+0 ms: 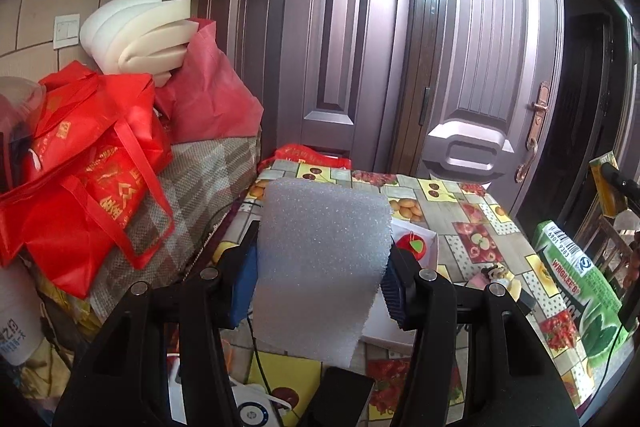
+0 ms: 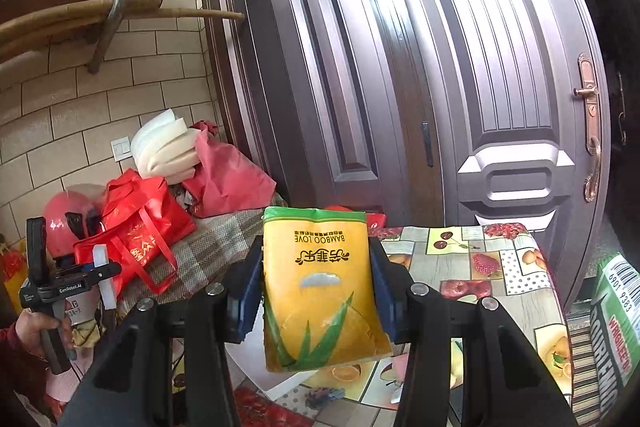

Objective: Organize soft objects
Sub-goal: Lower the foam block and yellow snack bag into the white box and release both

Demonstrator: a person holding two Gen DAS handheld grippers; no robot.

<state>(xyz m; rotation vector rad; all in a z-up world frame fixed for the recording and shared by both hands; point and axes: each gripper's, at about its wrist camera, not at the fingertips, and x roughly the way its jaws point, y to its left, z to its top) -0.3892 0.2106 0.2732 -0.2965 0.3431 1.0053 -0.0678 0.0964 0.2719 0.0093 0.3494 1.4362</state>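
Note:
My left gripper is shut on a white foam sheet, held upright above the fruit-patterned table. My right gripper is shut on a yellow tissue pack printed "BAMBOO LOVE", held upright above the same table. The left gripper also shows in the right wrist view at the far left, with the foam edge-on between its jaws. The yellow pack shows at the right edge of the left wrist view.
Red bags and white foam pieces pile on a checked seat at the left. A green carton stands at the table's right edge. A white box with a red toy and cables lie on the table. Dark doors stand behind.

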